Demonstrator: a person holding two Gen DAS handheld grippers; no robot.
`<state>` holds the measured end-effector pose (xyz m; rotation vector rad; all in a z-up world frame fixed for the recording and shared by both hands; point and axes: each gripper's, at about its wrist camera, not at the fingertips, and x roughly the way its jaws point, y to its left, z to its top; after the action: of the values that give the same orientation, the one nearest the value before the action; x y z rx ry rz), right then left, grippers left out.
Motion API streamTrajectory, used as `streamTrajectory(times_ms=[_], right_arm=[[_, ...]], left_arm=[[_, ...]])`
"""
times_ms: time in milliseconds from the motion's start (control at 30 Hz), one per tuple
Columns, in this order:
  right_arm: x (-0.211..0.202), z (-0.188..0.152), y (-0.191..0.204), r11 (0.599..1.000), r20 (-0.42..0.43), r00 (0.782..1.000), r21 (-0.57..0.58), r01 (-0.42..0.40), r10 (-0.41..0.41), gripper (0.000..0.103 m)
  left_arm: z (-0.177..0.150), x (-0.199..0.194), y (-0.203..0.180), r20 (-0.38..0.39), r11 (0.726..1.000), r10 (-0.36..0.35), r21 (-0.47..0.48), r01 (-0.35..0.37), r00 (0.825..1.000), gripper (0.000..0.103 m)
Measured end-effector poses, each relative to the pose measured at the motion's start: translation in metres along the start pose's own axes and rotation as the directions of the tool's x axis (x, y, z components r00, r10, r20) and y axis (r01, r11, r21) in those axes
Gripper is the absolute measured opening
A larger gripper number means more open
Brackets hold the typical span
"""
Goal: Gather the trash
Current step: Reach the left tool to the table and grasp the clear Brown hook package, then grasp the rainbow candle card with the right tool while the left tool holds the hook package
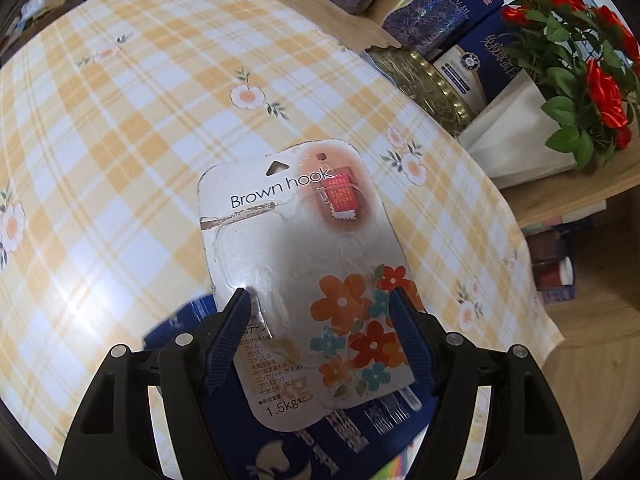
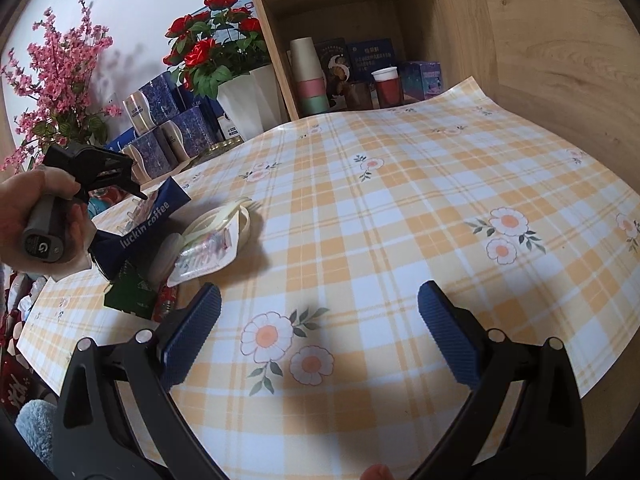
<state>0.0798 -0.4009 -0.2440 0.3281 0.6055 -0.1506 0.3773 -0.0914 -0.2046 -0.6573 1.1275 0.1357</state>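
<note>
Your left tool (image 1: 324, 300) sits around the "Brown hook" blister pack (image 1: 308, 264), grip unconfirmed, over the blue Luckin bag (image 2: 148, 224); right tool (image 2: 320, 312) gapes empty; wrappers (image 2: 208, 248) at ten o'clock on the bench (image 2: 400, 200) remain uncollected.

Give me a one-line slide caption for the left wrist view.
Left gripper fingers straddle a "Brown hook" package above a blue bag on the checked tablecloth.
</note>
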Motion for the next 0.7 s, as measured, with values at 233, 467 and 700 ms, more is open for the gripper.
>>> streamTrajectory(times_ms=[233,467,700], right_arm=[[0.004,-0.003,-0.011,0.999,-0.014,1.000,0.038,0.000,0.001,0.097],[0.006,-0.004,-0.012,0.999,-0.024,1.000,0.047,-0.007,0.008,0.097],[0.009,-0.006,-0.006,1.000,-0.032,0.999,0.026,-0.016,0.017,0.097]], left_arm=[[-0.002,0.001,-0.010,0.023,0.978,0.004,0.208,-0.008,1.000,0.053],[-0.011,-0.004,-0.007,-0.055,0.877,-0.088,0.469,0.104,0.995,0.052],[-0.025,-0.037,-0.002,-0.052,0.766,-0.151,0.625,0.150,0.987,0.052]])
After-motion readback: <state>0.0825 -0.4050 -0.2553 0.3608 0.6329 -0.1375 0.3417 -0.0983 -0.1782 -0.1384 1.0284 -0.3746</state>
